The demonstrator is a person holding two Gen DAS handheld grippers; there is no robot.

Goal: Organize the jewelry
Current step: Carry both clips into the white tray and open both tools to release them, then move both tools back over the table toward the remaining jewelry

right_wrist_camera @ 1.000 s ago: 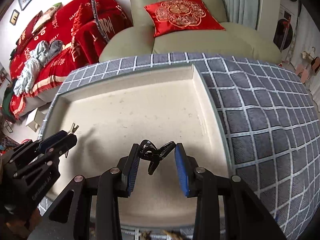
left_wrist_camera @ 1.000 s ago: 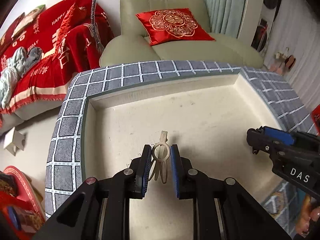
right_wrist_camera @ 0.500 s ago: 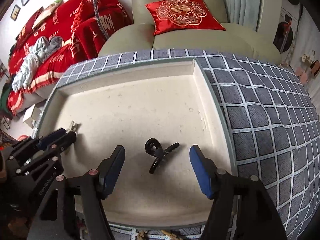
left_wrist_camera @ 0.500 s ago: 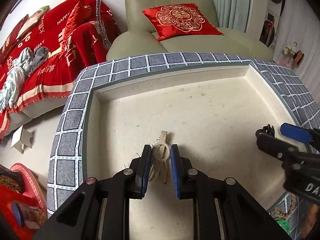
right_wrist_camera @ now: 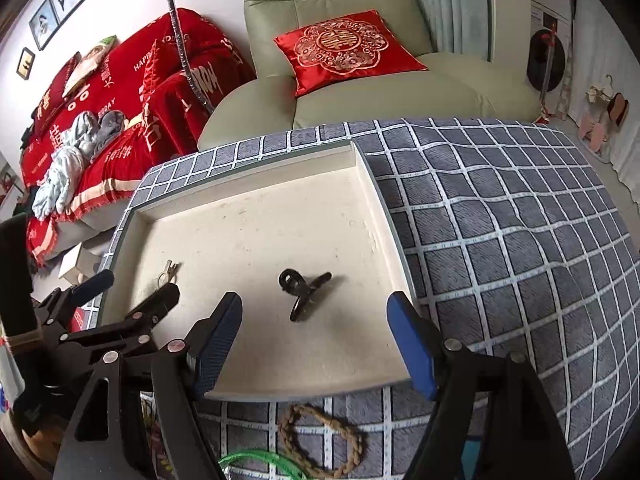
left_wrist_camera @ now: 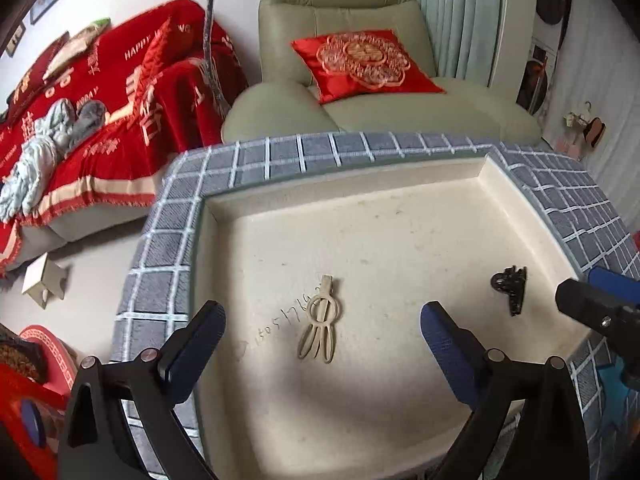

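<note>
A cream tray sits on a grey checked cloth. A beige hair clip lies flat in its left part; it shows partly in the right wrist view. A black hair clip lies in its right part. My left gripper is open and empty, just short of the beige clip. My right gripper is open and empty, pulled back over the tray's near edge from the black clip.
A braided rope bracelet and a green loop lie on the checked cloth in front of the tray. A green armchair with a red cushion and a red-covered sofa stand behind.
Both grippers opened and let go of their clips, which now lie in the tray. Both grippers drew back and up; the right opened first, then the left.
</note>
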